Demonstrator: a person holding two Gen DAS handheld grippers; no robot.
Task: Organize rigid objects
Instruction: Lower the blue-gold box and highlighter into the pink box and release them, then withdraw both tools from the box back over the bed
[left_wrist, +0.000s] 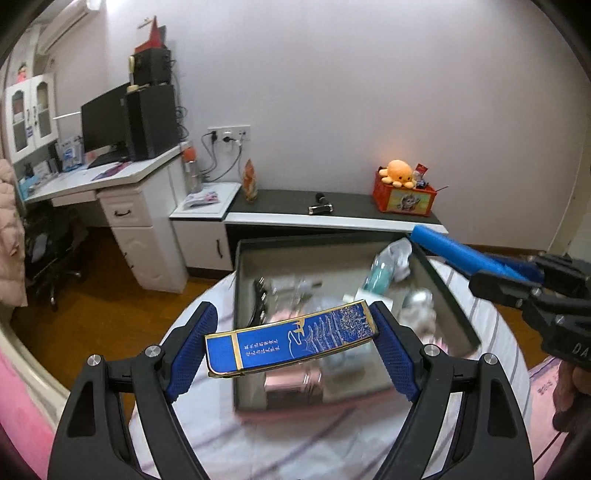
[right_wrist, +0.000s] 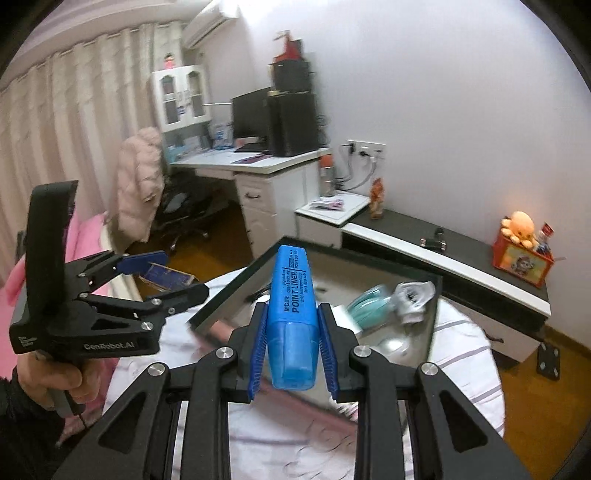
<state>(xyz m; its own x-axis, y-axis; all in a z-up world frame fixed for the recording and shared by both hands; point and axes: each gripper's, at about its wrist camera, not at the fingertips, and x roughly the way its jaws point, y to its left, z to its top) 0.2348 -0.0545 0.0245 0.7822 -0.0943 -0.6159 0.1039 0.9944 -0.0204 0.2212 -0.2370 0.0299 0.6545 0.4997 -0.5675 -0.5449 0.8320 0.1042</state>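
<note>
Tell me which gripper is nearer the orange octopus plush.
Right, as far as the views show. The right gripper, shut on the highlighter, sits on the tray's plush side. The left gripper, holding the blue box, is on the far side.

left tool (left_wrist: 293, 341) gripping blue box (left_wrist: 291, 341), grey tray (left_wrist: 236, 295) beneath
</note>
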